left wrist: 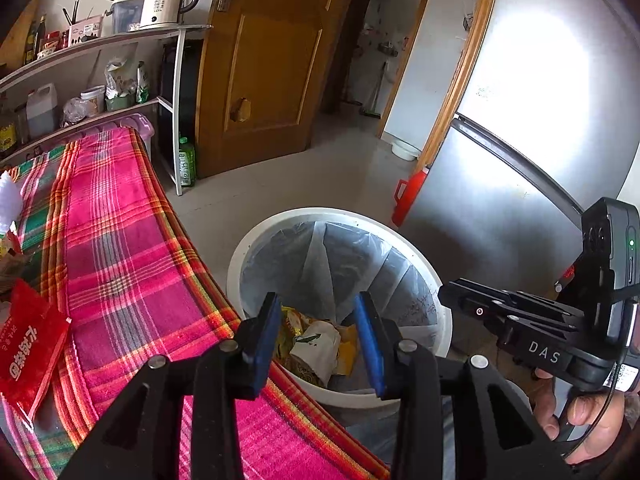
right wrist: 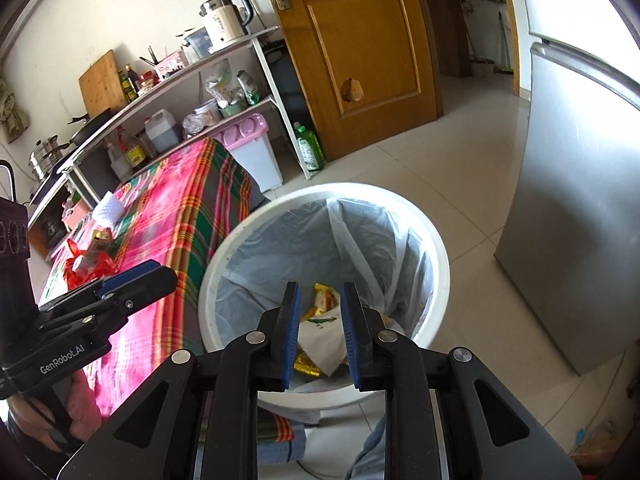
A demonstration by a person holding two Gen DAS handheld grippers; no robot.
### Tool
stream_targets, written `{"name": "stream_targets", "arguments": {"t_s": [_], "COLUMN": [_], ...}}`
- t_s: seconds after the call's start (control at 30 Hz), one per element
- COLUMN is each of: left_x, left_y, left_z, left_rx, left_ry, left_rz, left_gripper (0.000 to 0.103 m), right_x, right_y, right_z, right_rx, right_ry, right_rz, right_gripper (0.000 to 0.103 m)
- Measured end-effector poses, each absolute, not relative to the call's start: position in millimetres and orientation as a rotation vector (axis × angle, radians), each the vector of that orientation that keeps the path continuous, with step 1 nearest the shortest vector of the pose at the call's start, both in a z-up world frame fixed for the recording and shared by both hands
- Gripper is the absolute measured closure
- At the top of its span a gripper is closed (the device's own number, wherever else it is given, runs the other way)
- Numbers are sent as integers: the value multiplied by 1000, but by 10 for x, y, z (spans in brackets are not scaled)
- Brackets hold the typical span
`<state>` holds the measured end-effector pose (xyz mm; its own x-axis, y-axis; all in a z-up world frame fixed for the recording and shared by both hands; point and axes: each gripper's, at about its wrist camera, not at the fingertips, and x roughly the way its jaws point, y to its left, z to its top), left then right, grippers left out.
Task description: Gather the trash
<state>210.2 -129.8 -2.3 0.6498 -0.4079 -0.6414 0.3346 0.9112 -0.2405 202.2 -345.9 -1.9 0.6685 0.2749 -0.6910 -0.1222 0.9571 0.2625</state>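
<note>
To the left of the round white plastic trash bin (left wrist: 438, 336) lies my desk (left wrist: 132, 264), covered in a pink, red and green plaid cloth. On it, far to the bin's left, I see a flat red packet (left wrist: 28, 348) with white print, and beyond that a white crumpled thing (left wrist: 8, 200) at the edge of my left view. In my right view a red crinkled wrapper (right wrist: 86, 266) sits on the same cloth, also left of the bin, with a white foam-like block (right wrist: 110, 208) farther back.

My left gripper (left wrist: 318, 346) hangs over the bin's near left rim, where the cloth meets it. Its blue-padded jaws stand spread with nothing between them; through the gap I look down at the trash.

The bin is lined with a thin translucent bag (left wrist: 348, 252). At its bottom lie yellow wrappers (left wrist: 292, 328) and a white paper bag (left wrist: 316, 344) with a green mark.

My right gripper (right wrist: 320, 334) is poised above the bin's near side, jaws parted by a narrower gap and pinching nothing; the white bag shows between them, well below.

Right of the bin stands a grey metal refrigerator (right wrist: 568, 220), and behind it a brown wooden door (right wrist: 360, 52).
</note>
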Motion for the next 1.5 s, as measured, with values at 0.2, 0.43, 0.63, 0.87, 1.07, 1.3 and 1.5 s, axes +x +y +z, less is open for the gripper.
{"name": "stream_targets", "arguments": {"t_s": [0.2,0.43,0.63,0.87,1.07,1.3,1.5], "left_x": [1943,1746,1584,1415,1261,1112,1014], "left_y": [-1164,-987,-833,-623,-422,-148,67], "left_z": [98,231,297,308,276,174,115], "left_rx": [-114,-125,-131,-136,-130,-137,-145], "left_ry": [715,671,644,620,598,615,624], "left_rz": [-408,-387,-358,-295,-233,-166,-108], "left_gripper": [63,63,63,63,63,63,63], "right_x": [1916,1748,1664,1570,1544,1509,1498], "right_y": [-3347,-3144,-2973,-2827,-2683,-2484,-2296], "right_z": [163,310,382,420,401,352,304], "right_rx": [185,144,114,79,57,43,29], "right_ry": [761,718,701,647,655,689,717], "right_rz": [253,294,325,356,392,460,516], "right_gripper": [82,82,82,80,78,77,72]}}
